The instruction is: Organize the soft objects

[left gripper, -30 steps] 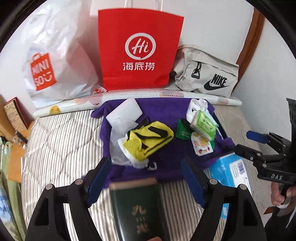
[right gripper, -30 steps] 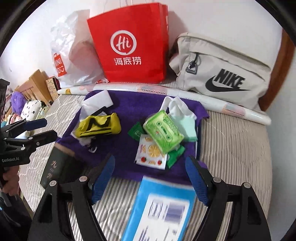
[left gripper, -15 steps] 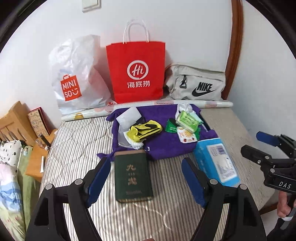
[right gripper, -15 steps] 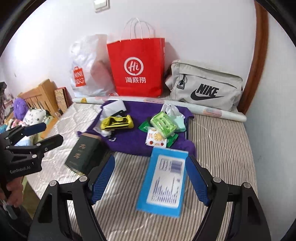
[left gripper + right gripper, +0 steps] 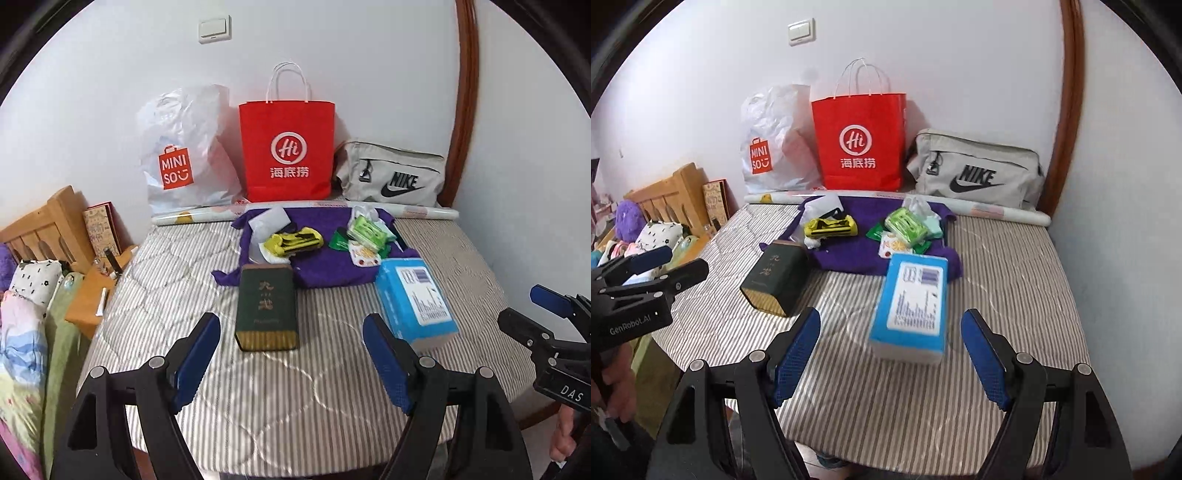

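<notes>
On the striped mattress, a purple cloth lay near the wall, carrying a yellow pouch and green tissue packets. Just in front of it lay a dark green box and a blue packet. Both the left gripper and the right gripper hung wide apart above the mattress, holding nothing.

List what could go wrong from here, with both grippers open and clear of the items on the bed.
1. The small packets are piled loosely on the purple towel; picking one could drag its neighbours or bunch the towel.
2. The blue tissue pack and green box both overlap the towel's near edge, so pulling the towel may shift them.
3. The left gripper and right gripper work side by side and could collide.
</notes>
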The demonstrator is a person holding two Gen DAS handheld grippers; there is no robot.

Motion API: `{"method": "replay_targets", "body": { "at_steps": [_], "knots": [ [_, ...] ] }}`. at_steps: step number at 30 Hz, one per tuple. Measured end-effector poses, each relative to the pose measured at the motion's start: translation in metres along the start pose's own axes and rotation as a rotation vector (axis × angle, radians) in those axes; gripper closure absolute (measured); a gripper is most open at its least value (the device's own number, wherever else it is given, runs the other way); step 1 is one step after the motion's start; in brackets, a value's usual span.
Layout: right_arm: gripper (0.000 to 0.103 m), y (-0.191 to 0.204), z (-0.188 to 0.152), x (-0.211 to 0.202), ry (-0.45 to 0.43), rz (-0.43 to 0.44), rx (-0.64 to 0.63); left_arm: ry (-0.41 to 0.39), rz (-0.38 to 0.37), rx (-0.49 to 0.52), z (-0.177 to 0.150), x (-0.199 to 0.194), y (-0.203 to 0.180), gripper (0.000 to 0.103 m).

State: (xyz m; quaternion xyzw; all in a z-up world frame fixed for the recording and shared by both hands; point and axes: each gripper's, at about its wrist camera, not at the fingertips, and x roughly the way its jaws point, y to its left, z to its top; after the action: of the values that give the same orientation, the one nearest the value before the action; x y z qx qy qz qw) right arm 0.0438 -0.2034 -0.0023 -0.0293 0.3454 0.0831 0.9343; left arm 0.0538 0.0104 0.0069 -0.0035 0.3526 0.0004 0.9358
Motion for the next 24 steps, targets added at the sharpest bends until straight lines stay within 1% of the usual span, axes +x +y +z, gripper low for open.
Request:
{"method": "replay_targets", "body": {
  "at_steps": [6,9,11,15,24],
  "knots": [
    [0.025,-0.003,-0.016,-0.022,-0.023,-0.012,0.021,-0.018,0.000,0.006,-0.014,-0.017,-0.006,0.025],
    [0.025,-0.002,-0.023,-0.031,-0.030,-0.021,0.019,-0.031,0.011,0.021,-0.020,-0.026,-0.009,0.025],
    [0.025,-0.001,-0.026,-0.036,-0.034,-0.023,0.016,-0.039,0.004,0.023,-0.023,-0.031,-0.010,0.025],
    [0.025,0.000,-0.030,-0.043,-0.042,-0.019,0.019,-0.045,-0.010,0.020,-0.024,-0.038,-0.011,0.025],
    [0.025,0.000,-0.032,-0.051,-0.056,-0.020,0.029,-0.047,-0.013,0.013,-0.028,-0.044,-0.009,0.025]
  ]
}}
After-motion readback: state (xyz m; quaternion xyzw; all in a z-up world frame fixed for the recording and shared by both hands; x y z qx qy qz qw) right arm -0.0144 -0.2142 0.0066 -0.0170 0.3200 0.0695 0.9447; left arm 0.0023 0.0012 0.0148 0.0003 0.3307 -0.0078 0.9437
